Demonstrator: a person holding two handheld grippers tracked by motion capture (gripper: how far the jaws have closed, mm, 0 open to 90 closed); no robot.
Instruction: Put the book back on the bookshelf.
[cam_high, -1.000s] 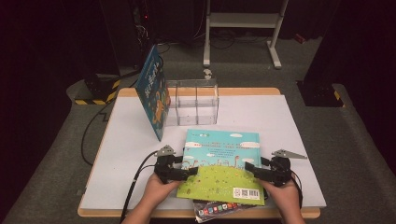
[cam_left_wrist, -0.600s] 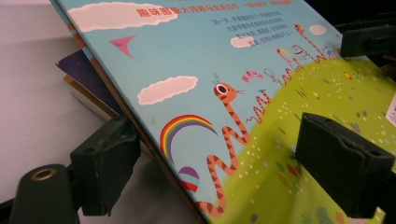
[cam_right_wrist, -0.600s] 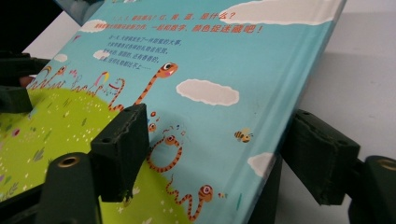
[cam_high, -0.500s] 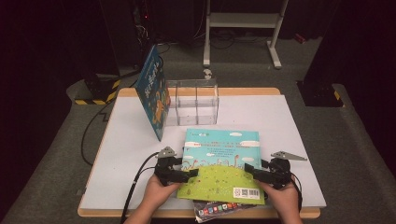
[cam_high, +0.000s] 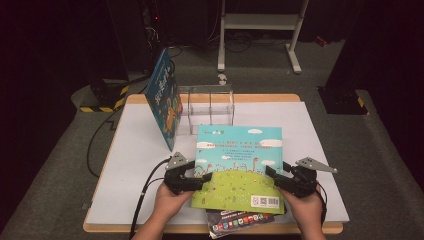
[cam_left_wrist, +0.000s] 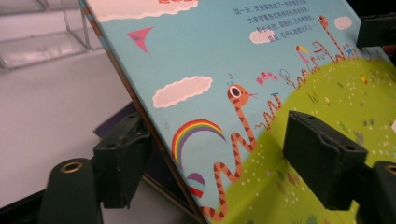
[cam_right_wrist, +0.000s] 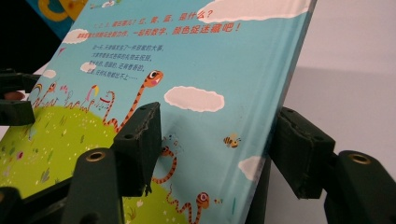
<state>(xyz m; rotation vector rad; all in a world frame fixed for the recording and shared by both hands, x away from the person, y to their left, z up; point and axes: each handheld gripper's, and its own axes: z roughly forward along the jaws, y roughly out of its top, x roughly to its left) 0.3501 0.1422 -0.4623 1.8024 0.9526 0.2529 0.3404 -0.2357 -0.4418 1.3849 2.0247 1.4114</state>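
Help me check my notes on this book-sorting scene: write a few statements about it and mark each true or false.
1. Each gripper straddles a side edge of the green-and-blue picture book. True: left gripper at its left edge, right gripper at its right.
2. The clear rack holds three books. False: it stands empty.
3. A blue book leans beside the rack. True.
4. The picture book lies directly on the table. False: a dark book lies beneath its near end.
5. Both grippers' jaws are clamped shut on air. False: the book's edge sits between each pair; they have just been closing.
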